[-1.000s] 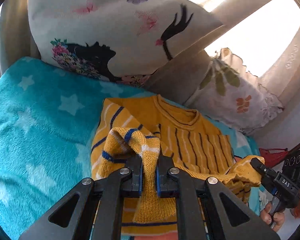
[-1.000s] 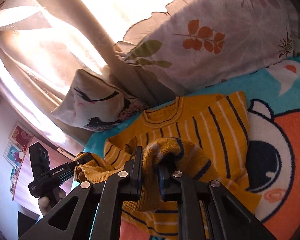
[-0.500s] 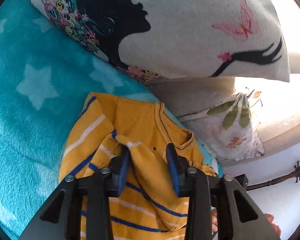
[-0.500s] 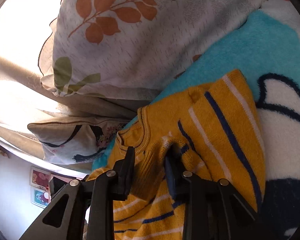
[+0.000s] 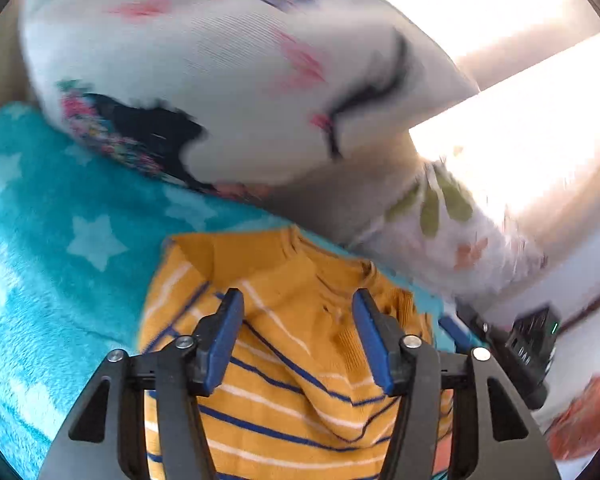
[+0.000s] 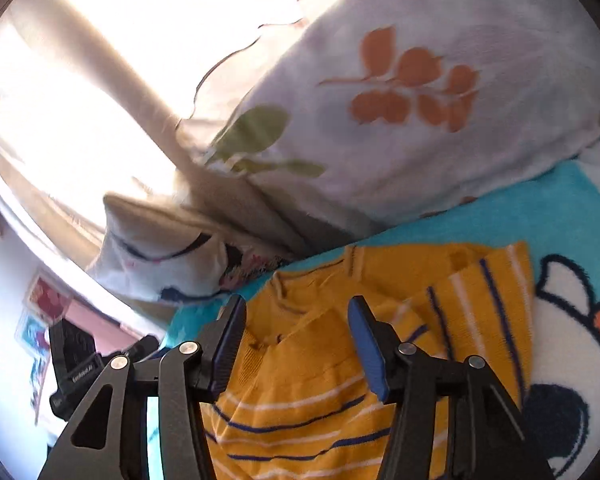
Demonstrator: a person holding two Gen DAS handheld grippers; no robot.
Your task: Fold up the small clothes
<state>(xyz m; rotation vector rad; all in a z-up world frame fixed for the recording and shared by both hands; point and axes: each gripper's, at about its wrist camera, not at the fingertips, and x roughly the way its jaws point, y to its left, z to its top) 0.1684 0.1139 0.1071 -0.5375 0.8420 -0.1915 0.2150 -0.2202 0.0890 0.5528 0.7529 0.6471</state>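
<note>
Yellow striped sweater (image 5: 300, 368) lies on the teal star blanket (image 5: 60, 248), collar toward the pillows (image 6: 400, 120) — directly ahead of and under both claws. Left gripper (image 5: 298, 340) and right gripper (image 6: 296, 344) both spread apart, holding nothing — equally near.

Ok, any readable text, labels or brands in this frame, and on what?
"GenRobot.AI": faint white print on the black body of the left claw, right wrist view.
White lettering on the housing of the right claw, left wrist view: too blurred to read.
Sweater, pillows, blanket: patterns only, no words.
</note>
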